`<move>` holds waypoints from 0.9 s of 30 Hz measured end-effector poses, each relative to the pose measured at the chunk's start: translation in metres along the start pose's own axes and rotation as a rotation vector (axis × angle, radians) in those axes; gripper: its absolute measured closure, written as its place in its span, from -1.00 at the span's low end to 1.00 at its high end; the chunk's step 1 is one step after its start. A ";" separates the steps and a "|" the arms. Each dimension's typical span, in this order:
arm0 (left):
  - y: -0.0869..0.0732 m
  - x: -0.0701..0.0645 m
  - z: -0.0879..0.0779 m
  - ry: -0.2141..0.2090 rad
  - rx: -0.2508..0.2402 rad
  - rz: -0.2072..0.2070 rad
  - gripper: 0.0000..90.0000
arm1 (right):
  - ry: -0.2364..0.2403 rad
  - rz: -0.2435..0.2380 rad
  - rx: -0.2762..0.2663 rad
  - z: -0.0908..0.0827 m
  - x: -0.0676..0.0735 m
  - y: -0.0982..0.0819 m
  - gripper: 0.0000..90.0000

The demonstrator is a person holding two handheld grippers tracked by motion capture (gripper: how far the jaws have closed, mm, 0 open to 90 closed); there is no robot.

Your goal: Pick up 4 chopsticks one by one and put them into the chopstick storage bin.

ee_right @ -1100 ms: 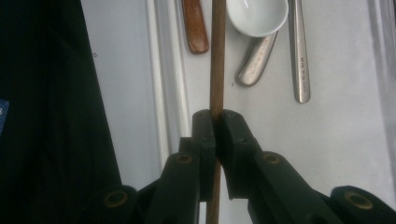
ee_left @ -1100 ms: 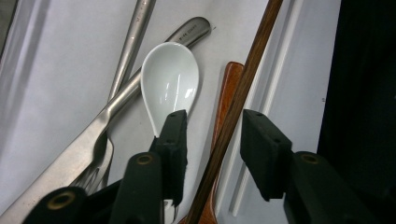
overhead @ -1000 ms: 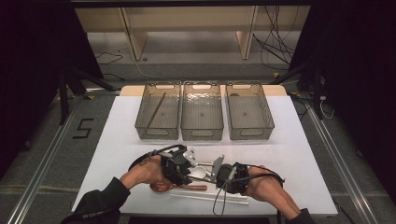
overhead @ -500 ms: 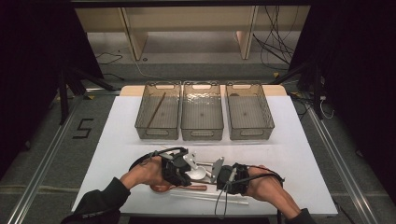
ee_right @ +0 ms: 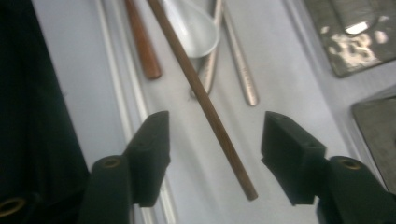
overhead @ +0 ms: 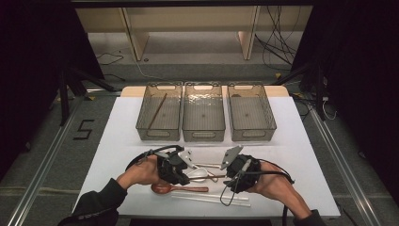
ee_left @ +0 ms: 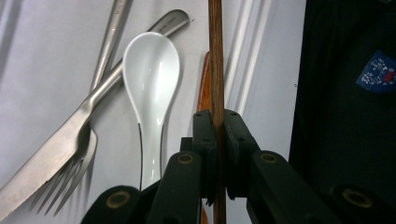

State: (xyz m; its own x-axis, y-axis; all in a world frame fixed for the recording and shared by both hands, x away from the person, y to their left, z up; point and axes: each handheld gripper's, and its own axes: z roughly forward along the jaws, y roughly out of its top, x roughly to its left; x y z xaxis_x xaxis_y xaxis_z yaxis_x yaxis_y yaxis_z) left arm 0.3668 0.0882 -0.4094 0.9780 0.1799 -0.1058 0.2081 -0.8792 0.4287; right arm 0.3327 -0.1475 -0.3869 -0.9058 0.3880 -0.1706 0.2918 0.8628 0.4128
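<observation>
Handover of a wooden chopstick above scattered cutlery on the white table.

High view: the left gripper (overhead: 181,165) and right gripper (overhead: 229,170) face each other at the near edge of the white table (overhead: 301,150), over a white spoon (overhead: 197,173); three clear bins (overhead: 203,113) stand beyond. Left gripper view: the jaws are clamped on the wooden chopstick (ee_left: 215,56), which runs straight ahead beside the white spoon, a knife (ee_left: 70,135) and a fork (ee_left: 74,163). Right gripper view: the jaws have just been opening and stand wide apart, the chopstick's end lying between them untouched.
</observation>
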 end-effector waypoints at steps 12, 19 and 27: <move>-0.013 0.019 -0.023 0.098 -0.101 -0.161 0.88 | 0.003 0.159 -0.114 -0.004 -0.009 -0.020 -0.33; -0.022 0.032 -0.037 0.162 -0.171 -0.262 0.88 | 0.047 0.225 -0.132 0.005 -0.011 -0.028 -0.43; -0.034 0.052 -0.051 0.224 -0.225 -0.361 0.88 | 0.060 0.235 -0.112 0.009 -0.007 -0.030 -0.43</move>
State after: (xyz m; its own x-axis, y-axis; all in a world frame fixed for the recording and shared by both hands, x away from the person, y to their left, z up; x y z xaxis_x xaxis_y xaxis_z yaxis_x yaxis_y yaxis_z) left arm 0.4112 0.1497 -0.3837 0.8166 0.5687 -0.0985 0.5092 -0.6297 0.5866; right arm 0.3332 -0.1734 -0.4063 -0.8346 0.5508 -0.0061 0.4639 0.7088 0.5315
